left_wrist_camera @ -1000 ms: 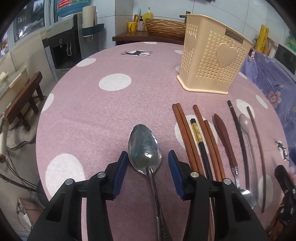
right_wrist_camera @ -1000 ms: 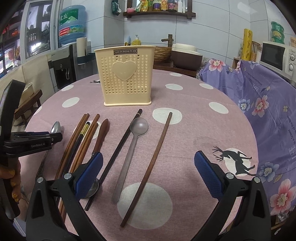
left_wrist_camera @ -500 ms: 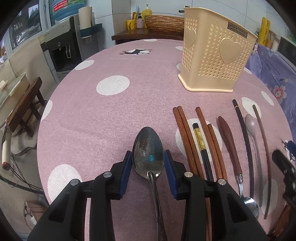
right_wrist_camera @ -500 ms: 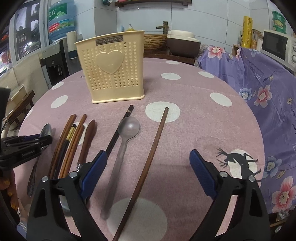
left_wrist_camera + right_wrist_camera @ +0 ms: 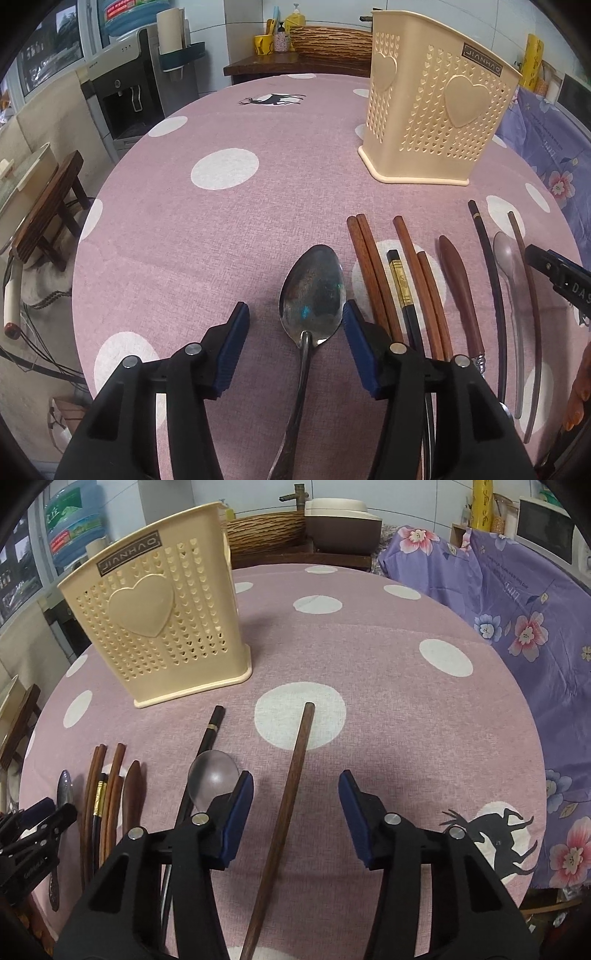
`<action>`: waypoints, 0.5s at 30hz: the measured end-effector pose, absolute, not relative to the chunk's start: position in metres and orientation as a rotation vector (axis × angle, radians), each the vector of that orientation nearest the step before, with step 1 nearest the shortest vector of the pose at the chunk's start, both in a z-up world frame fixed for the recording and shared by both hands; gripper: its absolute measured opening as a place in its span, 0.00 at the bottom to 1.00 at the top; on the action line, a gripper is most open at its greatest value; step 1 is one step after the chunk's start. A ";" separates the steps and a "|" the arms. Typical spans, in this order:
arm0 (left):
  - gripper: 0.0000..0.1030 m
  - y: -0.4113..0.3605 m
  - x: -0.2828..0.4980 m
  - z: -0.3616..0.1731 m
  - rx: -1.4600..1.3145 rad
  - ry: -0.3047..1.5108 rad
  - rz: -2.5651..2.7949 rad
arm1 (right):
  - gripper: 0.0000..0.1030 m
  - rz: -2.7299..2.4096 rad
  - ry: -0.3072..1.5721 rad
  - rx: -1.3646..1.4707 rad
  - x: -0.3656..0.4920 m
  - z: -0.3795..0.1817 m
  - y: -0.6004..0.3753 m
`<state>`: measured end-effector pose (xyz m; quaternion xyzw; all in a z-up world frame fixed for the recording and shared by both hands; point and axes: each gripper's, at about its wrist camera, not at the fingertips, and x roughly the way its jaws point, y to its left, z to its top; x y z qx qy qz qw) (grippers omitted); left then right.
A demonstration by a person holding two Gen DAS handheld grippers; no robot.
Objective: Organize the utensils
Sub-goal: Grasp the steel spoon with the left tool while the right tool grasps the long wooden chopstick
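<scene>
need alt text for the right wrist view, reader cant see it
The right gripper, jaws open and just closing, straddles a long dark wooden chopstick on a pink polka-dot tablecloth. Left of it lie a clear spoon and more chopsticks; a cream perforated utensil holder stands behind them.

Seven chopsticks (image 5: 373, 273), three spoons (image 5: 312, 291), one utensil holder (image 5: 436, 118)

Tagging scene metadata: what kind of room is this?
Likely a home kitchen or dining area: a water dispenser by the wall, a microwave on the far counter, and a round table in a polka-dot cloth with a utensil holder.
</scene>
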<state>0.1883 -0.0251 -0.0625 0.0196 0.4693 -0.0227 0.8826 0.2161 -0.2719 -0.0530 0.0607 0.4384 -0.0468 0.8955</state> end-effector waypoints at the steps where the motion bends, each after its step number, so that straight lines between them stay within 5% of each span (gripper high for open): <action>1: 0.51 -0.025 0.189 -0.063 0.044 0.977 -0.045 | 0.45 -0.098 0.913 0.128 0.217 -0.054 -0.272; 15: 0.53 -0.025 0.184 -0.063 0.034 0.971 -0.045 | 0.41 -0.101 0.948 0.142 0.218 -0.063 -0.269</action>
